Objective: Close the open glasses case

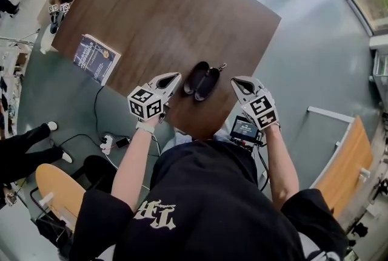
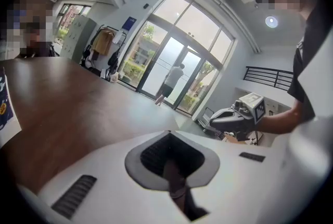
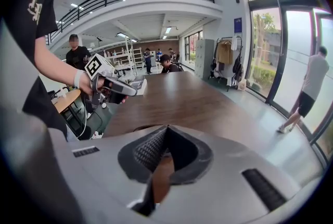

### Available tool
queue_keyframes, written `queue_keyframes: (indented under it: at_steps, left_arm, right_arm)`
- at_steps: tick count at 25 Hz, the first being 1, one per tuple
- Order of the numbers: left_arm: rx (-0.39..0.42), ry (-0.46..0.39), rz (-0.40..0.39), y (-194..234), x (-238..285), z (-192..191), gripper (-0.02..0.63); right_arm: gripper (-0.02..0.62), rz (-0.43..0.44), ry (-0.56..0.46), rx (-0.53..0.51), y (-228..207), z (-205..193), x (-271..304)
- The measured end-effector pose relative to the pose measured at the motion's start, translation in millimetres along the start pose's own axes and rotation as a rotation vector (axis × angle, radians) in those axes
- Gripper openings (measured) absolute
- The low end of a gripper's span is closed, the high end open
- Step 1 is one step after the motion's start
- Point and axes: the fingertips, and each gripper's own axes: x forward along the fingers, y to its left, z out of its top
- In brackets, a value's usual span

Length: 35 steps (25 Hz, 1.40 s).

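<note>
The open glasses case point(image 1: 202, 79) lies on the brown surface point(image 1: 163, 17) close to its near edge. Its two dark halves are spread side by side, hinge between them, so either half can be tipped over onto the other. The left gripper point(image 1: 171, 78) hovers just left of the case and the right gripper point(image 1: 238, 82) just right of it, flanking it, probably so one can steady a half while the other folds. Each gripper view shows the jaw tips drawn together with nothing between them. Neither touches the case. A booklet point(image 1: 96, 57) sits well apart at the left edge, out of the way.
</note>
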Motion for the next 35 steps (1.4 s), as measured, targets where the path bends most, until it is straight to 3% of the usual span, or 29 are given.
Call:
queue_keyframes:
  at_steps: [8,21,27,35]
  left_arm:
    - [-0.026,0.103,0.032,37,33,-35,0.006]
    - [-0.072,0.240,0.083,76,73,-88,0.006]
    - [-0.081,0.273,0.120,90,83,-108,0.006]
    - [-0.075,0.302,0.092,86,88,-116,0.006]
  right_arm:
    - [-0.012,0.069,0.073,0.021,-9,-29,35]
    - [-0.012,0.194,0.177,0.057,21,-74,103]
    - [-0.012,0.241,0.193,0.080,39,-88,120]
    - [-0.012,0.249,0.235,0.116,45,-112,127]
